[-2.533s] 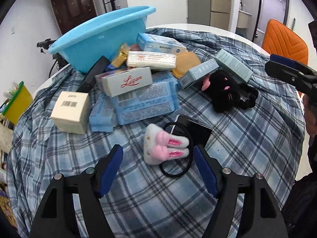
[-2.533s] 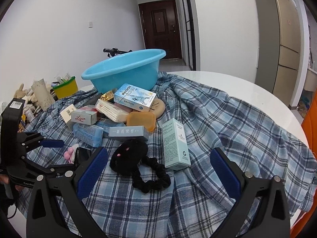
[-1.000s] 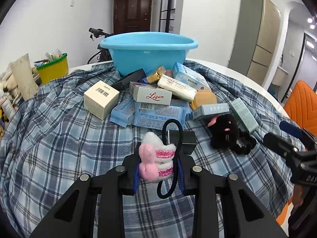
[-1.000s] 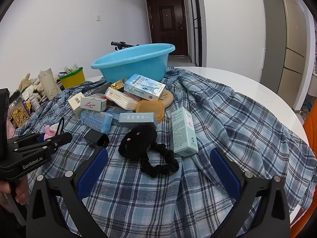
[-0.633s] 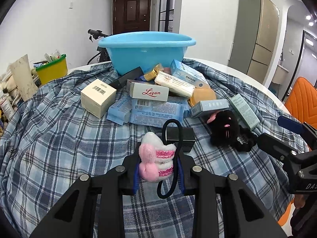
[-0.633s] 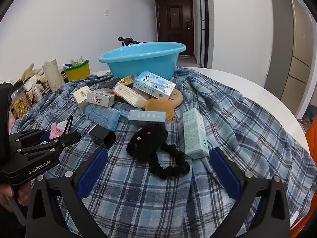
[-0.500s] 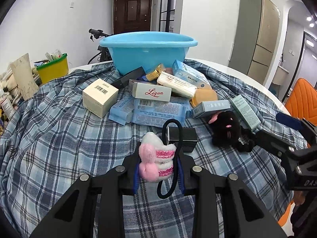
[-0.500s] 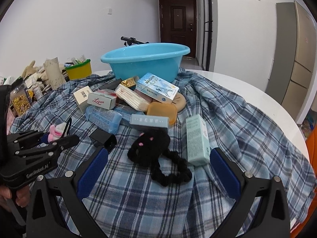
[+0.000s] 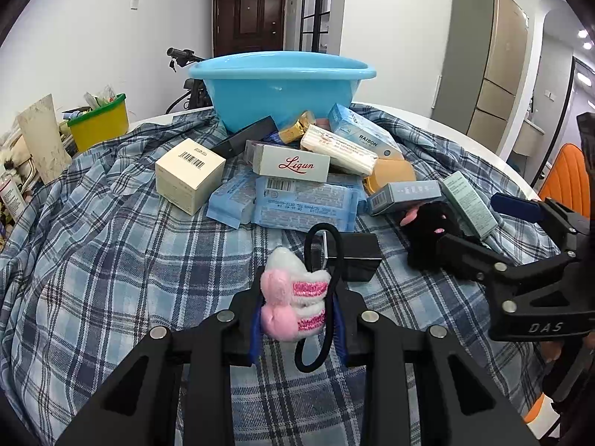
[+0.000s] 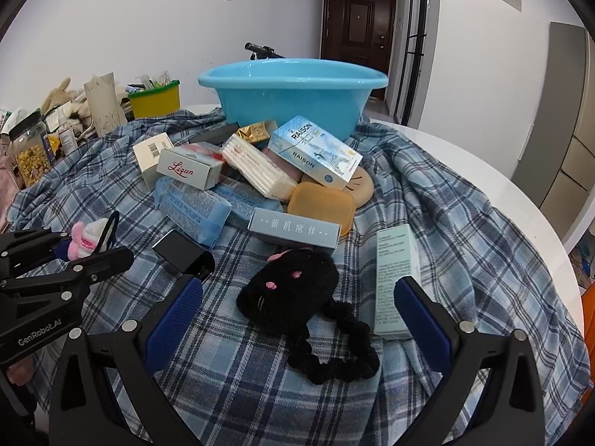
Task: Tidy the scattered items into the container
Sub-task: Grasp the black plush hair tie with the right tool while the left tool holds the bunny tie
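- Now the left gripper (image 9: 297, 319) is clamped on the pink-and-white plush hair tie (image 9: 293, 303), its black elastic loop hanging out between the pads; 2.5 s ago those jaws stood wide around it on the cloth, so the pick has been made.
- Plush tie is lifted clear of the plaid cloth (image 9: 111, 260), held in front of the pile; over the last second the left view barely changes.
- Right gripper (image 10: 297, 319) has its jaws wide, nothing between the pads; it has closed in on the black plush cat scrunchie (image 10: 293, 290), which now lies right ahead of the blue pads, larger in view than a second ago.
- Mint-green box (image 10: 396, 275) lies just beside the scrunchie, near the right-hand pad; judged risk of catching it too.
- Blue basin (image 9: 282, 89) stands at the far side, behind the heap of boxes and packets; I see nothing inside it from here, though its floor is hidden.
- Reading: first item secured, not yet delivered; second pick is being set up. Most of the tidying remains.
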